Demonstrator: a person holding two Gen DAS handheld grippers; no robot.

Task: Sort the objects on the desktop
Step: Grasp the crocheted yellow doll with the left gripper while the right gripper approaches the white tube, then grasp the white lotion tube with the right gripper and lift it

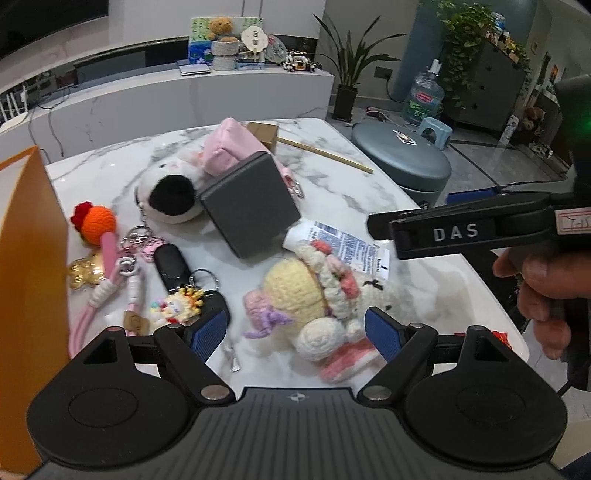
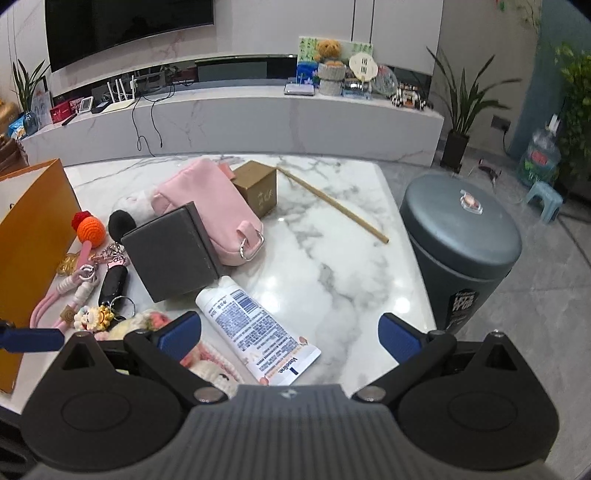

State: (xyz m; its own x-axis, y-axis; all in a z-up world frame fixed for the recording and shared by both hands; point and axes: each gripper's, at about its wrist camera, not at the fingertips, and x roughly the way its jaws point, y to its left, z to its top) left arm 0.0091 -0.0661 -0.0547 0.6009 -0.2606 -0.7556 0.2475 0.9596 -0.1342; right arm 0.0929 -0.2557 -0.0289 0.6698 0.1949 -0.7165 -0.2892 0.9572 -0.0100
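Home living room, wall television (image 2: pixel 129 27), houseplants (image 2: pixel 461 99)

The right gripper (image 2: pixel 290 334) hovers with its blue pads wide apart above a white lotion tube (image 2: pixel 255 332) lying on the marble table (image 2: pixel 332 266). Left of the tube a grey box (image 2: pixel 170 254) leans against a pink pouch (image 2: pixel 210 206). A wooden stick (image 2: pixel 332 203) lies farther right; an orange bag (image 2: pixel 33 240) stands at far left.
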